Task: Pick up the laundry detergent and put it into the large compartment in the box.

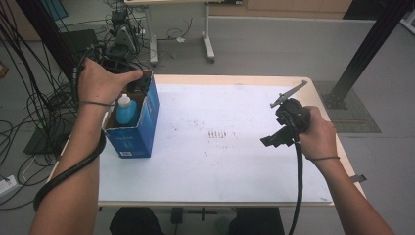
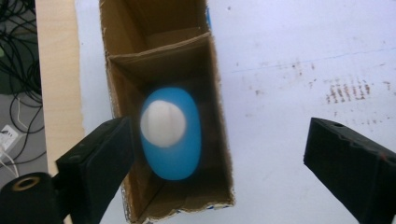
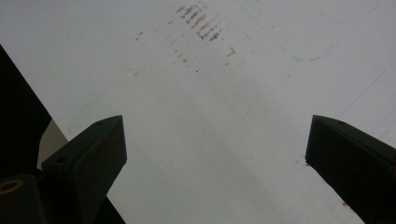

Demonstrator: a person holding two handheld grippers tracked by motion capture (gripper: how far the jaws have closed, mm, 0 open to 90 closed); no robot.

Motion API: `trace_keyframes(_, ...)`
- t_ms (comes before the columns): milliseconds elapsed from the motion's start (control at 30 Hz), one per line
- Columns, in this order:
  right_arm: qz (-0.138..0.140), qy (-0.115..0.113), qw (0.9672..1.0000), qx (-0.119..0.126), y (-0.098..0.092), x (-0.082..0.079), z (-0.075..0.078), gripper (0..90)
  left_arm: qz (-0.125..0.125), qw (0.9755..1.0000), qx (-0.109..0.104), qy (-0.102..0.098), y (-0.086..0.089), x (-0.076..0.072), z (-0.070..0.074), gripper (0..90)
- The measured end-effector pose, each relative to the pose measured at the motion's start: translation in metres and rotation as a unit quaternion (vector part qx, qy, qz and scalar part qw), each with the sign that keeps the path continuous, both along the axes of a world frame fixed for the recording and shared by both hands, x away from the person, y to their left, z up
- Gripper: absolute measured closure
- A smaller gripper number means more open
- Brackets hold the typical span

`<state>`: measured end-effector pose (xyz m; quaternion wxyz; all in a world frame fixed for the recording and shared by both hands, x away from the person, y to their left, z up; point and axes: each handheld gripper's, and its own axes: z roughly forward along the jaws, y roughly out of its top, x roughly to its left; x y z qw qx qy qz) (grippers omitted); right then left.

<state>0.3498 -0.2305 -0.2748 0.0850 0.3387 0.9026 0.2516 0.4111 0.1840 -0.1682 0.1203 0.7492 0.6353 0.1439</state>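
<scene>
I held the left gripper (image 2: 219, 154) wide over the blue bottle (image 2: 171, 133) in the blue box (image 1: 148, 117); its label stayed unreadable. The right gripper (image 3: 217, 154) gaped, empty.

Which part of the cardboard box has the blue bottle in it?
The near compartment of the blue cardboard box, closest to the left tool, holds the blue bottle with a white cap. The compartment beyond the divider looks empty.
</scene>
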Motion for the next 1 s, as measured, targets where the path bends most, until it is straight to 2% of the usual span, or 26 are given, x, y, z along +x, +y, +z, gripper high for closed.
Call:
trace_keyframes(267, 0.000, 0.000, 1.0000, 0.000, 0.000, 0.001, -0.001, 5.4, -0.030, 0.9995, 0.000, -0.012, -0.019, -0.009, 0.012, 6.7)
trace_keyframes(433, -0.006, 0.003, 1.0000, 0.002, 0.000, 0.000, -0.001, 5.4, -0.054, 0.9985, 0.003, -0.010, -0.034, -0.013, 0.016, 6.3)
trace_keyframes(500, -0.006, 0.001, 1.0000, 0.003, -0.001, 0.000, -0.002, 5.4, -0.065, 0.9978, -0.005, -0.011, -0.041, -0.014, 0.018, 6.0)
trace_keyframes(733, -0.011, 0.002, 0.9999, 0.002, -0.001, -0.002, -0.001, 5.4, -0.112, 0.9936, -0.006, 0.010, -0.065, -0.021, 0.017, 5.1)
trace_keyframes(867, -0.011, 0.003, 0.9999, 0.001, 0.000, -0.003, -0.001, 5.4, -0.140, 0.9897, -0.007, 0.027, -0.077, -0.024, 0.013, 4.9)
trace_keyframes(1000, -0.009, 0.003, 1.0000, 0.000, 0.000, -0.003, -0.001, 5.3, -0.154, 0.9874, -0.005, 0.034, -0.088, -0.026, 0.007, 4.9)
